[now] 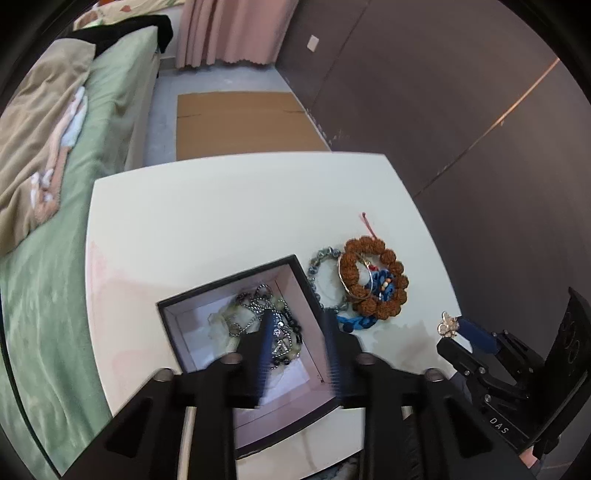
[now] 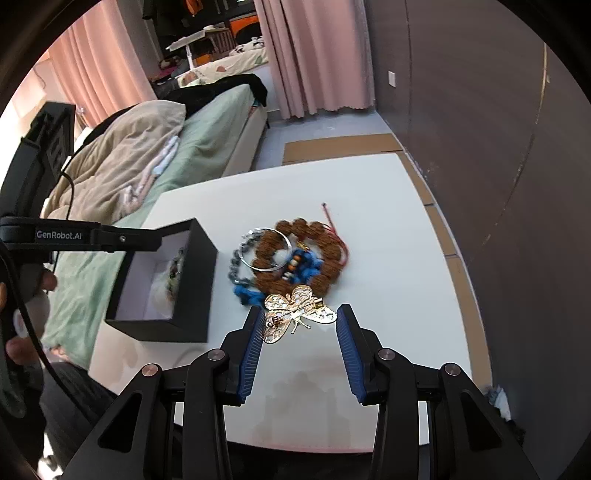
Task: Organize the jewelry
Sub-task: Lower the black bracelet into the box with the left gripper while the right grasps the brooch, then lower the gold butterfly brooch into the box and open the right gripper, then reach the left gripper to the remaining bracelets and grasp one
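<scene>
- Right tool (image 2: 300, 325): fingers spread wide above the white counter (image 2: 388, 229), with a gold butterfly brooch (image 2: 295, 312) between the blue pads. The brooch's left wing touches the left pad (image 2: 253, 339); the right pad stands just clear of its other wing. Whether the brooch rests on the counter cannot be told.
- Just ahead of the right tool: a heap of jewelry. A blue cord chain (image 2: 255, 293) lies nearest, then a brown beaded bracelet (image 2: 317, 254) with a red cord trailing beyond it, a silver bangle (image 2: 266, 251) lying across its left side, and a grey link bracelet (image 2: 236, 269) at the heap's left edge.
- Left of the right tool: an open black box (image 2: 192, 288) with a pale lining, standing on the counter apart from the heap.
- Left tool (image 1: 299, 339): fingers spread, straddling the box's right wall (image 1: 314, 306). The left finger reaches inside over a tangle of silver chain and dark beads (image 1: 269, 317); the right finger is outside the wall. It grips nothing.
- Right of the left tool: the same heap, brown beaded bracelet (image 1: 373, 280) uppermost, and the right tool's tip beside the brooch (image 1: 447, 324).
- Beyond the counter: flattened cardboard (image 1: 240, 122) on the floor, a green bed (image 1: 74, 177) to the left, pink curtains (image 1: 229, 33) farthest.
</scene>
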Motion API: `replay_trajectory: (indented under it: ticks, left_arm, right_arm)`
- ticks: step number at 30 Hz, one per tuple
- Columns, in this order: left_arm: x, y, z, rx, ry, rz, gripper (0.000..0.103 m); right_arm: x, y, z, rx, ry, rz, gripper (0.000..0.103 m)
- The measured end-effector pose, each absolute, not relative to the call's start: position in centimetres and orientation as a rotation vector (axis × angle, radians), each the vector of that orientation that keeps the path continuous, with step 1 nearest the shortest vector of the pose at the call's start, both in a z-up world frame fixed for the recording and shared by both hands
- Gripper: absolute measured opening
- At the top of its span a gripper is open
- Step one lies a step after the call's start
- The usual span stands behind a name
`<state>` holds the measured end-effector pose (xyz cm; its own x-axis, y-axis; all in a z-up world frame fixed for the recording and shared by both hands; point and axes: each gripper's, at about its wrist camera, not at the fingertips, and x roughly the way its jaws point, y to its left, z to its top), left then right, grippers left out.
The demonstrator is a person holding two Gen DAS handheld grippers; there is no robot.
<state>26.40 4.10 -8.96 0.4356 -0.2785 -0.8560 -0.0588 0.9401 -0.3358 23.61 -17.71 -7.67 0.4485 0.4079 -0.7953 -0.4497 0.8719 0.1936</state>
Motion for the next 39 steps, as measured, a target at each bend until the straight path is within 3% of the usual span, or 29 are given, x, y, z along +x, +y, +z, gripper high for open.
replay_trajectory:
  ticks: [2,8,13,18,21,26,27,31,39]
  left_arm:
    - [25.8,5.0,-8.4,-0.348,1.089,-0.127,0.046]
    - [24.5,7.3,-6.9,-0.377,1.044,-0.104,0.048]
    - [23.0,9.4,-5.7,-0.407,0.994,-0.081,0.066]
    - [21.4,11.4,-5.0,-0.43,0.952,-0.05,0.072]
    - [20.6,12.1,-4.8,-0.434,0.937,-0.035,0.08]
    - [19.3,13.2,-4.4,-0.439,0.912,-0.017,0.082]
    - [19.1,13.3,-4.4,-0.439,0.91,-0.014,0.083]
    - [18.5,13.7,-4.2,-0.433,0.908,0.011,0.085]
    - [18.5,12.3,-4.2,-0.405,0.904,-0.008,0.085]
  right_arm:
    - [23.6,-17.0,-7.2,-0.053,0.964,0.551,0.041]
    - [23.3,-14.2,-6.1,-0.059,0.953,0.63,0.041]
    - [23.1,-11.4,-5.6,-0.081,0.953,0.698,0.041]
    - [22.8,-8.9,-6.0,-0.084,0.978,0.765,0.041]
    - [22.5,-7.2,-6.5,-0.084,0.994,0.799,0.041]
    - [21.9,-5.0,-7.1,-0.072,1.024,0.859,0.041]
    - [21.9,-4.8,-7.3,-0.064,1.038,0.873,0.043]
    - [22.3,-5.1,-7.5,0.002,1.096,0.876,0.069]
    - [22.7,-9.8,-5.3,0.044,1.038,0.766,0.084]
